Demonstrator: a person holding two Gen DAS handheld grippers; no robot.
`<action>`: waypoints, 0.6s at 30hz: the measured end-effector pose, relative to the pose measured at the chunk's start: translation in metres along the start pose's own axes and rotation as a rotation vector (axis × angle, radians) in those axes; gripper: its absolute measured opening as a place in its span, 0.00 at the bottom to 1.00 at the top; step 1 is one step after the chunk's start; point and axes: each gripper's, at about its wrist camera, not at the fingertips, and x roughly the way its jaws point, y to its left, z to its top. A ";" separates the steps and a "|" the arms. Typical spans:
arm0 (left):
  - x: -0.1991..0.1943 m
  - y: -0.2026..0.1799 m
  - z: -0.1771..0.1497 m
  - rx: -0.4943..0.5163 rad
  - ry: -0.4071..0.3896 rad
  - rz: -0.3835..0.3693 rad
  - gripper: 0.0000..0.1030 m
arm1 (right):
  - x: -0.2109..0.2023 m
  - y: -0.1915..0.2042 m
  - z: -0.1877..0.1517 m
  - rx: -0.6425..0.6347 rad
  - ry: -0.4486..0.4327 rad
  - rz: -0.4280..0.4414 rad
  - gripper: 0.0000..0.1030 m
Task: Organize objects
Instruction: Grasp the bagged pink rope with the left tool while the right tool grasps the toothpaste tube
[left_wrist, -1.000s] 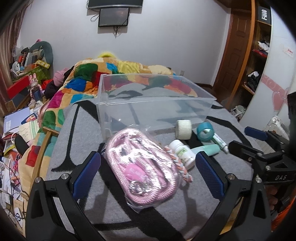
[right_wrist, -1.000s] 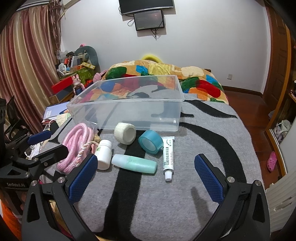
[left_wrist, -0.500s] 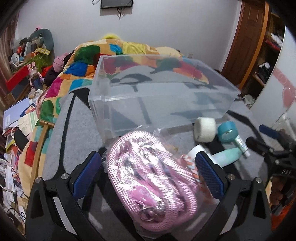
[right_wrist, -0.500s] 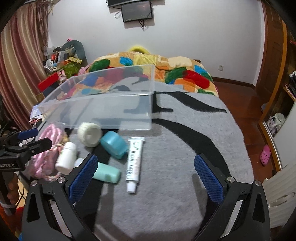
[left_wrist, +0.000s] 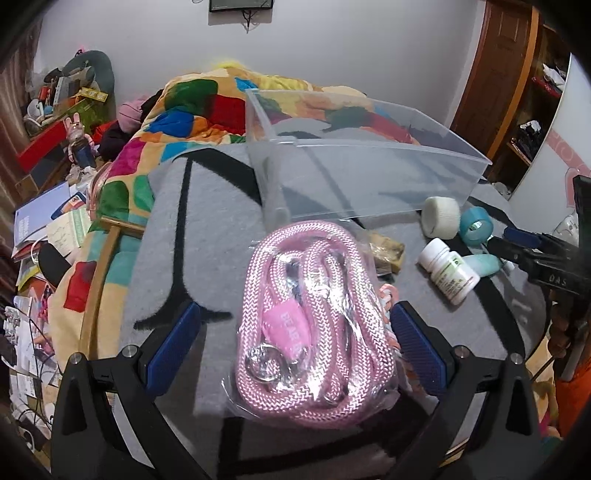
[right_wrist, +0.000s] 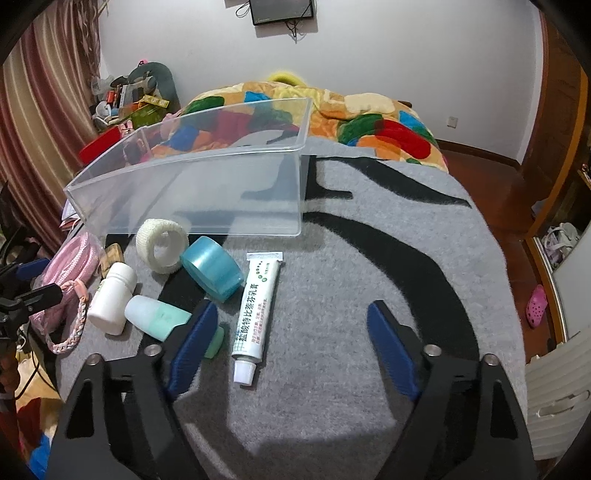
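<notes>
Left wrist view: my left gripper (left_wrist: 293, 345) has its jaws spread wide, one on either side of the bagged pink rope (left_wrist: 314, 332), which lies on the grey blanket (left_wrist: 207, 236). Neither blue pad touches the bag that I can see, so I have hold of nothing there. Just behind the rope stands the clear bin (left_wrist: 369, 173), with nothing in it. To the right lie a white bottle (left_wrist: 448, 271), a white tape roll (left_wrist: 441, 216) and a blue tape roll (left_wrist: 476, 225), close together.

From the right wrist, my right gripper (right_wrist: 291, 341) is also wide open and holds nothing. The tube (right_wrist: 256, 306) lies on the blanket (right_wrist: 369, 266) between its fingers, nearer the left one, cap toward me. That left finger (right_wrist: 190, 341) covers part of the mint bottle (right_wrist: 159, 319), which lies on its side beside the white bottle (right_wrist: 110, 297). A braided cord (right_wrist: 75, 321) trails at the far left next to the rope (right_wrist: 70, 266). The bin (right_wrist: 192, 192) sits just behind both tape rolls.
</notes>
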 end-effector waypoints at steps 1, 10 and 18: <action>0.004 0.002 0.000 -0.008 0.011 -0.001 1.00 | 0.002 0.000 0.000 -0.003 0.005 0.001 0.63; 0.024 0.004 0.010 -0.021 0.002 0.001 0.98 | 0.006 0.009 -0.001 -0.045 0.005 -0.013 0.21; -0.018 0.006 -0.003 -0.034 -0.053 -0.073 0.97 | -0.005 0.008 -0.008 -0.036 0.004 0.012 0.18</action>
